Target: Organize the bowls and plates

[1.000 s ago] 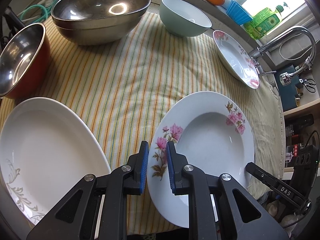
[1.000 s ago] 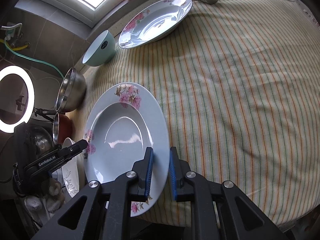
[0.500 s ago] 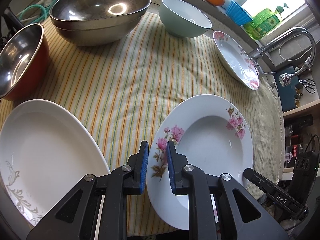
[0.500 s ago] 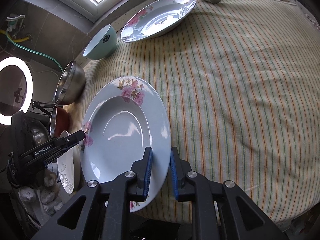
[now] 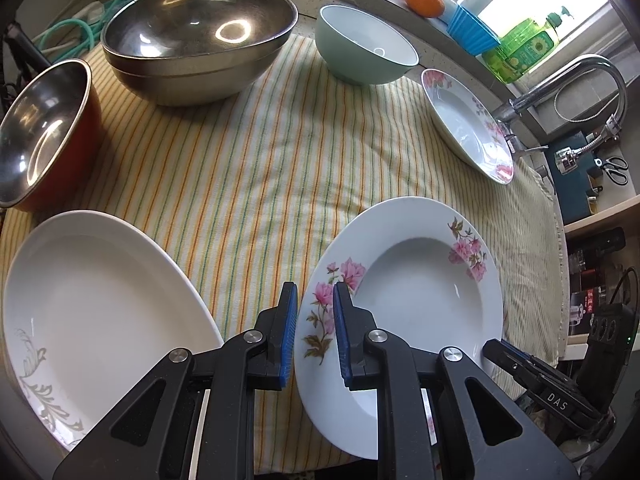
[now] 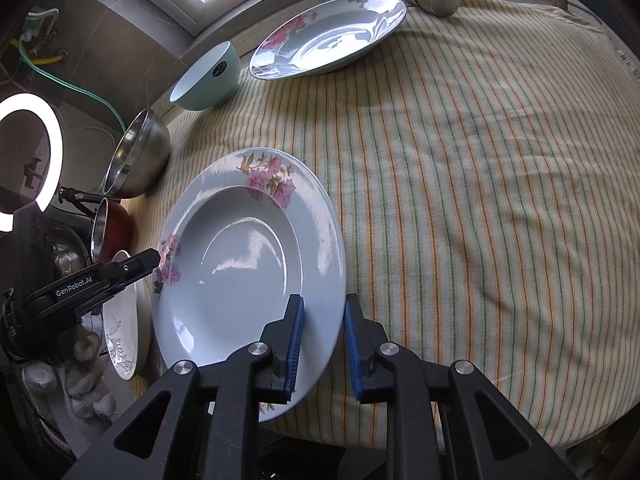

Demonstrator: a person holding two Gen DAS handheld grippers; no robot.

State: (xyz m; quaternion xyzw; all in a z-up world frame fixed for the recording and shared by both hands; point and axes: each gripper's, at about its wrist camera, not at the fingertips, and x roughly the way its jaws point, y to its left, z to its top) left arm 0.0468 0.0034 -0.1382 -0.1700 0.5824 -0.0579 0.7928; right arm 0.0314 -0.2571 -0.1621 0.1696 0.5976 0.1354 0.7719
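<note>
I hold the flowered plate (image 5: 416, 280) by two sides, near the front edge of the striped cloth (image 5: 248, 168). My left gripper (image 5: 314, 332) has its blue pads on either side of the plate's left rim, close against it, so I read it as clamped on the plate. My right gripper (image 6: 322, 344) straddles the opposite rim; its jaws are opening, the left pad lies against the plate's inner face and the right pad stands clear of the underside with a gap showing, so the rim sits loose between them. Whether the plate rests flat on the cloth or is slightly lifted, I cannot tell. To my left lies a large white plate (image 5: 100, 300), apart from the flowered one. Behind it stand a red bowl (image 5: 44, 136), a big steel bowl (image 5: 196, 40) and a green bowl (image 5: 364, 52). A second flowered plate (image 5: 468, 120) lies tilted at the far right by the faucet (image 5: 560, 84).
</note>
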